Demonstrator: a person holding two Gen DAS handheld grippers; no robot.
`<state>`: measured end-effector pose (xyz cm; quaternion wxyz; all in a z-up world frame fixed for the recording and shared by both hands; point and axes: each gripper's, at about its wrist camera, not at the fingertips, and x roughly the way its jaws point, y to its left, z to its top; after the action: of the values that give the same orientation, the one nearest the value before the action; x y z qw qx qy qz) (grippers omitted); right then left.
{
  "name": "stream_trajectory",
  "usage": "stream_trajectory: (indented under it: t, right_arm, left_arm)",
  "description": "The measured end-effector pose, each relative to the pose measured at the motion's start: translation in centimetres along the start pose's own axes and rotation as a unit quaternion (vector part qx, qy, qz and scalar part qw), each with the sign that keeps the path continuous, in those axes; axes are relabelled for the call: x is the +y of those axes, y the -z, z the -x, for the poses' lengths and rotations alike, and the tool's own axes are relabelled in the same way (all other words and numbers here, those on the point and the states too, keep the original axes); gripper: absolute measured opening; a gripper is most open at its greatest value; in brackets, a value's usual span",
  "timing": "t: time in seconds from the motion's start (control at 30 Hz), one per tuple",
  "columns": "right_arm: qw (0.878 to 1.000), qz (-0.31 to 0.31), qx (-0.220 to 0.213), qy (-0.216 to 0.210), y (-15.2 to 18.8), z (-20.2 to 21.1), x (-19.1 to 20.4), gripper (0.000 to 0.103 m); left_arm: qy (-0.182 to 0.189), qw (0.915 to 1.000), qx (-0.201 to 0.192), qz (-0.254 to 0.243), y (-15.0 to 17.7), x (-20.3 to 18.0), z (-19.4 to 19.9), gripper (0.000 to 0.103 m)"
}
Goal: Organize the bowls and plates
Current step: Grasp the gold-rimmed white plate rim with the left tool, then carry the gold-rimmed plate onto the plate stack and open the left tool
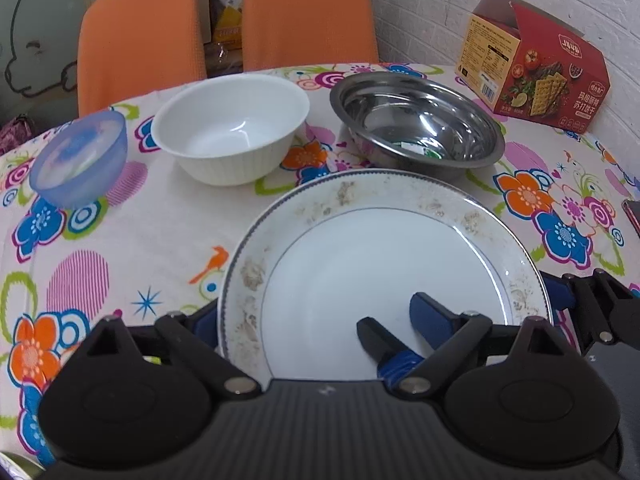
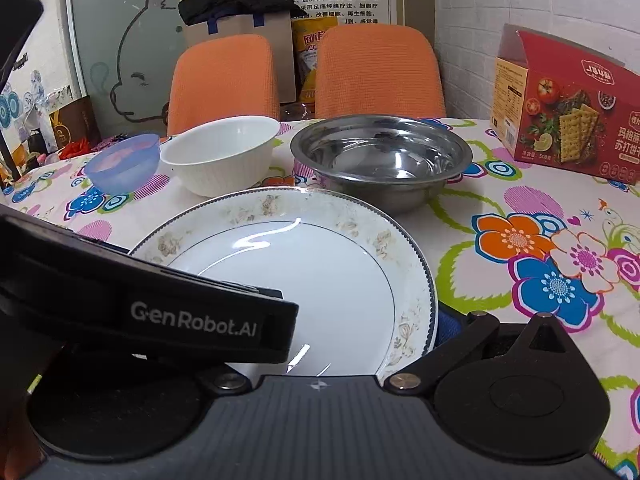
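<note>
A white plate (image 1: 380, 264) (image 2: 320, 272) with a faded floral rim fills the near middle of both views, over the flowered tablecloth (image 1: 140, 232). My left gripper (image 1: 316, 316) is open. Its left finger is tucked under the plate's left rim and its right finger (image 1: 428, 312) lies over the plate. My right gripper (image 2: 320, 320) is also open, with its right finger (image 2: 448, 328) under the plate's right rim and its left finger hidden by the left gripper's body (image 2: 160, 312). Behind the plate stand a white bowl (image 1: 232, 128), a steel bowl (image 1: 416, 120) and a blue plastic bowl (image 1: 80, 156).
A red cracker box (image 1: 536, 64) stands at the back right by the brick wall. Two orange chairs (image 1: 308, 12) are pushed against the table's far edge. A dark flat object (image 1: 634, 216) lies at the right edge.
</note>
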<state>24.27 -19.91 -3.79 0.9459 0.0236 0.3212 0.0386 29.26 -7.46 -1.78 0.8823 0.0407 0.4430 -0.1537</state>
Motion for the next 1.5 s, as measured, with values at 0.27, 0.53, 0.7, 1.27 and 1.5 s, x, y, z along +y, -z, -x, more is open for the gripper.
stream_trajectory:
  t: [0.27,0.53,0.7,1.27,1.5]
  right_arm:
    - [1.0,-0.002,-0.025,0.002,1.0,3.5,1.8,0.091]
    - [0.999,0.0,-0.054,-0.006,0.4,6.9,4.0,0.091]
    - [0.998,0.013,-0.064,-0.023,0.2,8.4,6.6,0.091]
    - [0.983,0.085,-0.038,-0.16,4.0,10.3,20.9,0.091]
    - [0.984,0.092,-0.016,-0.153,5.6,10.1,21.6,0.091]
  left_arm:
    - [0.024,0.9993,0.009,0.029,1.7,1.1,2.5,0.092]
    - [0.019,0.9989,-0.02,0.037,2.4,2.0,7.0,0.092]
    - [0.008,0.9979,-0.041,0.049,3.7,3.9,10.0,0.092]
    - [-0.091,0.9818,-0.056,0.157,14.9,17.2,19.5,0.092]
    - [-0.07,0.9808,-0.042,0.177,17.4,18.4,18.7,0.091]
